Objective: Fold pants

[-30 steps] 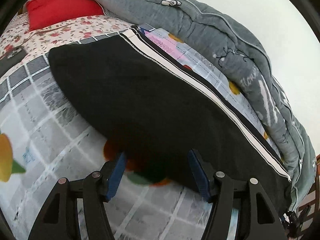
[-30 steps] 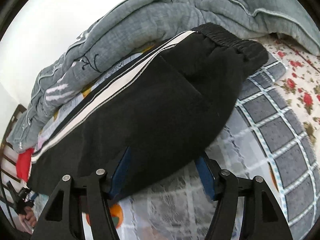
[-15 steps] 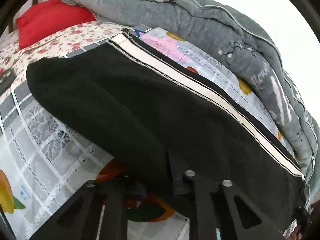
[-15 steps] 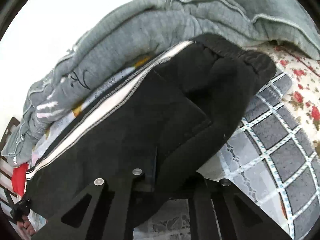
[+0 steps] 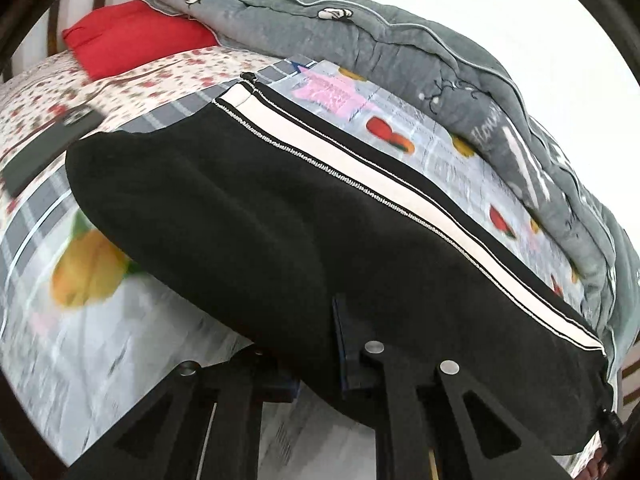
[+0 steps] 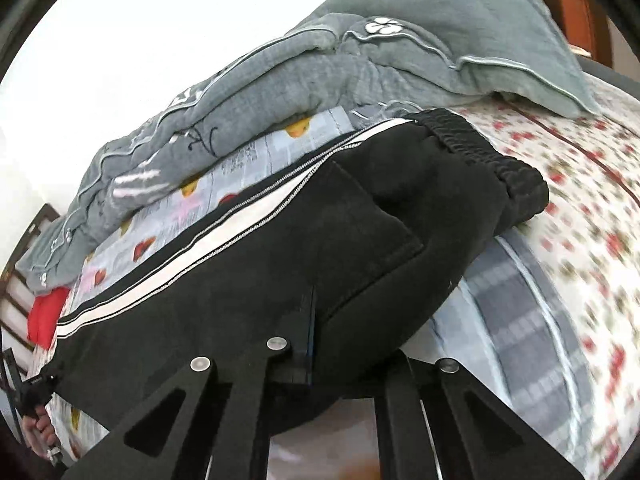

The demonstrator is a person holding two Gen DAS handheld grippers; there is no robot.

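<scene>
Left gripper first: matte black plastic, two flat angular fingers, each arm pierced by a long triangular cut-out. Round silver screw heads sit just below the black fleece pants with a white side stripe, one on the left arm and two on the right. A dark blue pad lines the right finger against the pants; the left finger's tip is hidden under them.

Now the right gripper: same black build, same triangular openings. Three silver screws shine just below the pants, and a thin blue pad edge shows on its left finger.
</scene>
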